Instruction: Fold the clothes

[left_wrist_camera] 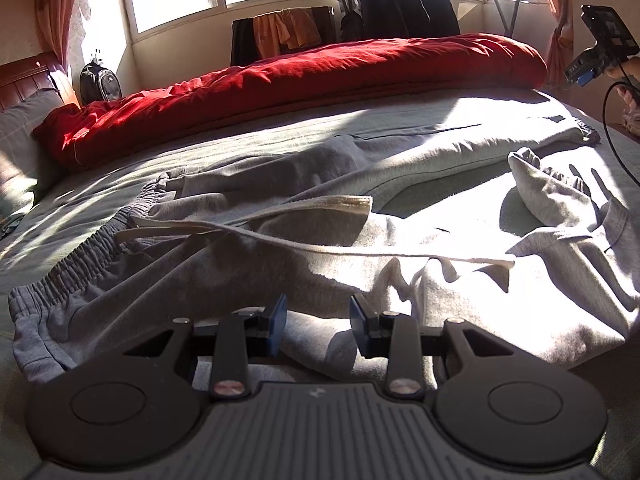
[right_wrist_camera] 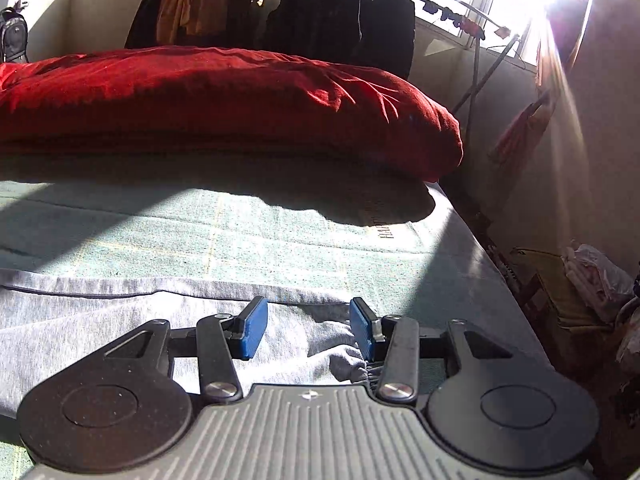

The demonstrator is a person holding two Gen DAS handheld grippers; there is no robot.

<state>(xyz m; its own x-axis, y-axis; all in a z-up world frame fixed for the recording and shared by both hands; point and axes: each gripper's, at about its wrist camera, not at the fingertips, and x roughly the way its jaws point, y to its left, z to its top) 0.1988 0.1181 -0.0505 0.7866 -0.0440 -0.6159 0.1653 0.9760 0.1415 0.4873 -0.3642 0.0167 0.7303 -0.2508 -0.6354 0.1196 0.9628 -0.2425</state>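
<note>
Grey fleece sweatpants [left_wrist_camera: 360,208] are spread across the pale green bedsheet [right_wrist_camera: 200,232], elastic waistband to the left, both legs running off to the right, and a cream drawstring [left_wrist_camera: 304,244] trailing loose over the middle. The left tool [left_wrist_camera: 318,326] hangs just above the crumpled seat of the pants, its blue pads partly parted with fabric lying below them, nothing pinched that I can make out. Over at the leg end, the right tool [right_wrist_camera: 308,330] stands released, pads well apart, and the ribbed grey cuff [right_wrist_camera: 352,366] lies on the bed just under and behind the right-hand pad, not gripped.

The near leg looks rumpled and doubled back at its end, so I'd judge the job barely begun. To do this well, flatten that leg first, then take cuff and waistband cleanly, one layer stack each, and carry them over together. Tuck the drawstring in so it doesn't snag. The red quilt [left_wrist_camera: 304,76] sits well behind, out of the way.
</note>
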